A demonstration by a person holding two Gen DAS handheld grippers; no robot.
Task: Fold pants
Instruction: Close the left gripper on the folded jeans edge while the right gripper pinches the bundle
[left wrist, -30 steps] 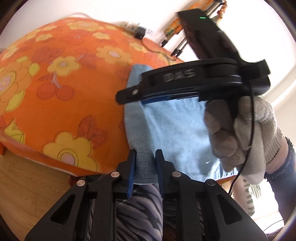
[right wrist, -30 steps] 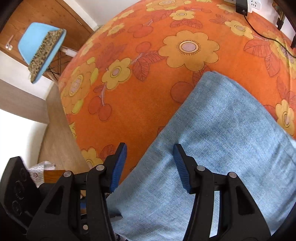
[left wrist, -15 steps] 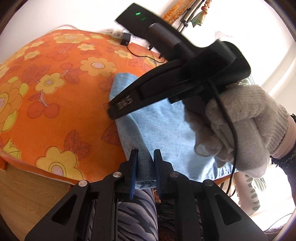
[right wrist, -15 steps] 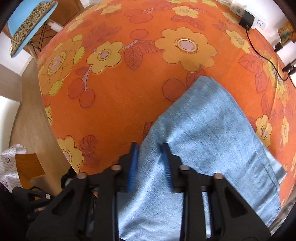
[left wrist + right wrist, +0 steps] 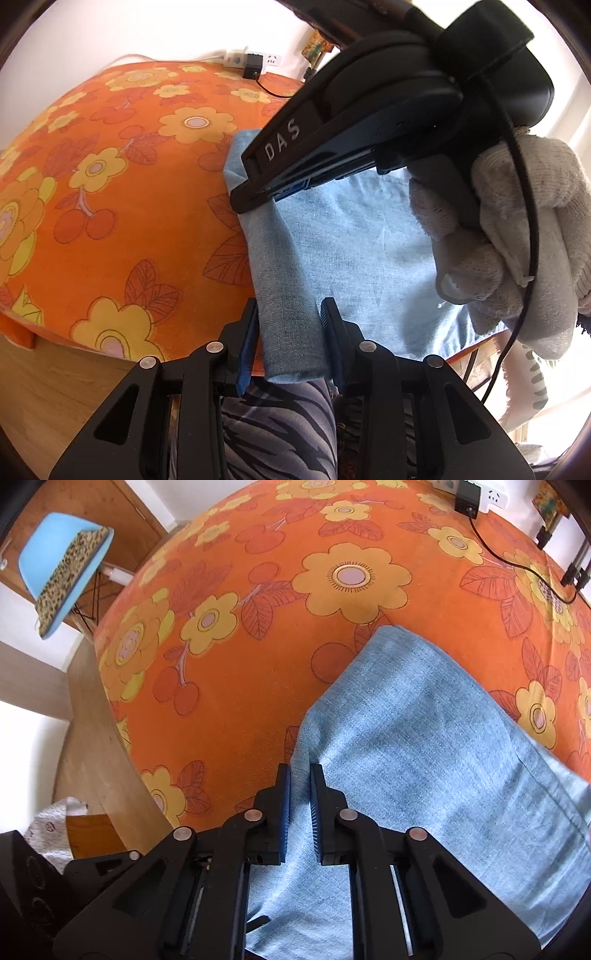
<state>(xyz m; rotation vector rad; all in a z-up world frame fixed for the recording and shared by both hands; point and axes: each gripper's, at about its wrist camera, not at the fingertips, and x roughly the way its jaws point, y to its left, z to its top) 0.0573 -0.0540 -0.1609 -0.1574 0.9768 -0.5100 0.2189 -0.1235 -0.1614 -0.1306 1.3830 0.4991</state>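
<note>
Light blue denim pants lie folded on the orange flowered table cover, also seen in the right wrist view. My left gripper straddles the pants' near hem with its jaws apart, the cloth loose between them. My right gripper is shut on the pants' left folded edge; in the left wrist view it reaches in from the right, held by a gloved hand.
A power strip with a black plug and cable lies at the table's far edge. A blue chair stands on the wooden floor to the left. The table's near edge drops to the floor.
My left gripper has opened and released the hem. My right gripper stays closed on the folded edge, after shutting a second ago, and has lifted and come closer to the left camera.
</note>
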